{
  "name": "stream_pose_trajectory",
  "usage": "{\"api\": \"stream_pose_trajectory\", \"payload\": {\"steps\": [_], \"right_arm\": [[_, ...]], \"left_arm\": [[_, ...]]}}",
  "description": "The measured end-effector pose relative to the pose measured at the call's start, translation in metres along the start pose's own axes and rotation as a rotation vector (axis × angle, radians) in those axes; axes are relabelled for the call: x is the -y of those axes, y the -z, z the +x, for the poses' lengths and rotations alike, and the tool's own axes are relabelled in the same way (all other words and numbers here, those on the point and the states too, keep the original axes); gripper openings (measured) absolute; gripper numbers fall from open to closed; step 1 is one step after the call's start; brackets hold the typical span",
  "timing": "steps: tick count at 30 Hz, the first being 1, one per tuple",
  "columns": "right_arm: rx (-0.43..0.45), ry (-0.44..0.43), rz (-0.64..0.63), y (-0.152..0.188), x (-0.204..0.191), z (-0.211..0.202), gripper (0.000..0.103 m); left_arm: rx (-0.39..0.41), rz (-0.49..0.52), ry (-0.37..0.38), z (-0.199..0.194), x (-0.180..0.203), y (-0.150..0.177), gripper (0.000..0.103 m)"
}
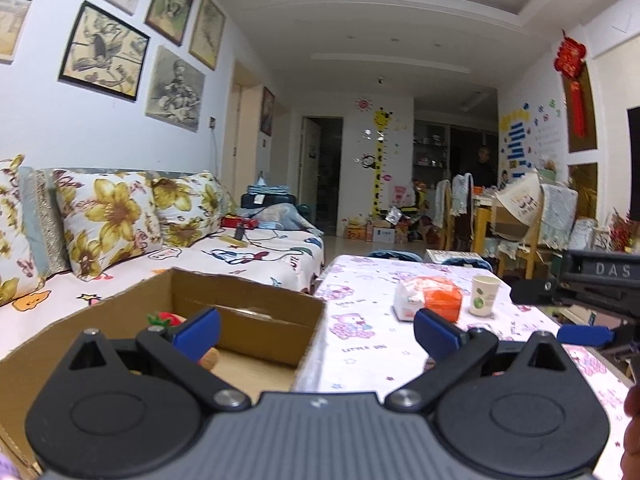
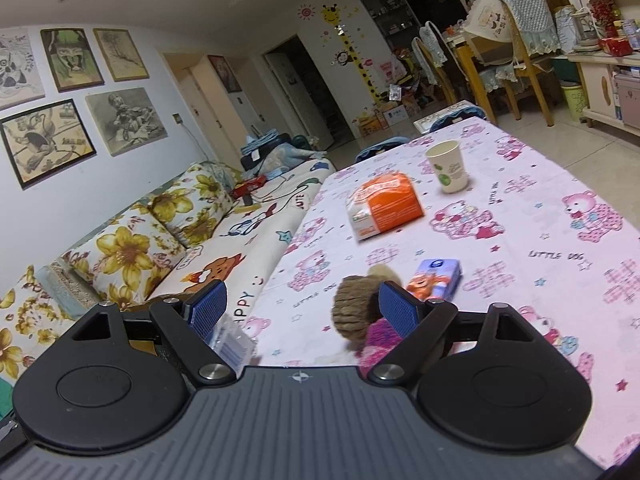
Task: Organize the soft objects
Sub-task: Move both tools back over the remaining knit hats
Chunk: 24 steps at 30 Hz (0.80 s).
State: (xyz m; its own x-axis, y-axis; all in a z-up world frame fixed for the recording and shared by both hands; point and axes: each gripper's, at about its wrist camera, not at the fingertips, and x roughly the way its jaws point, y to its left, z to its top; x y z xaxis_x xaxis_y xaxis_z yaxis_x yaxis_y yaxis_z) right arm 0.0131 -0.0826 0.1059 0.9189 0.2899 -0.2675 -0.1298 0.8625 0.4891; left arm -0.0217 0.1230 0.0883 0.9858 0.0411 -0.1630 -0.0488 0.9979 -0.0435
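One plush toy (image 2: 354, 314) btwn right claw (image 2: 303, 308) fingers

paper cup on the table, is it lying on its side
No, the paper cup stands upright on the pink tablecloth, open mouth up, beside the orange tissue pack.

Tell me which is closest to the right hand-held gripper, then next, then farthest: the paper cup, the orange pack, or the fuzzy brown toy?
Seen from the right wrist view, measured from the right hand-held gripper:
1. Fuzzy brown toy, right by the right-side finger, nearest.
2. Orange pack, mid-table, farther ahead.
3. Paper cup, beyond the pack, slightly to its right, farthest.
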Motion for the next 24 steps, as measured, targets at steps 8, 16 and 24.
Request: {"api": "stream_pose_trajectory", "payload": {"steps": [8,16,24], "right_arm": [[0.015,0.048,0.013,-0.004,0.016,-0.009,0.103],[0.024,0.102,0.032,-0.005,0.035,-0.017,0.103],[-0.011,0.141,0.048,0.0,0.043,-0.02,0.103]], "left_arm": [[-0.017,0.051,0.05,0.0,0.02,0.006,0.102],[-0.042,0.112,0.11,-0.002,0.045,0.016,0.102],[-0.1,0.185,0.21,-0.001,0.077,0.029,0.102]]}}
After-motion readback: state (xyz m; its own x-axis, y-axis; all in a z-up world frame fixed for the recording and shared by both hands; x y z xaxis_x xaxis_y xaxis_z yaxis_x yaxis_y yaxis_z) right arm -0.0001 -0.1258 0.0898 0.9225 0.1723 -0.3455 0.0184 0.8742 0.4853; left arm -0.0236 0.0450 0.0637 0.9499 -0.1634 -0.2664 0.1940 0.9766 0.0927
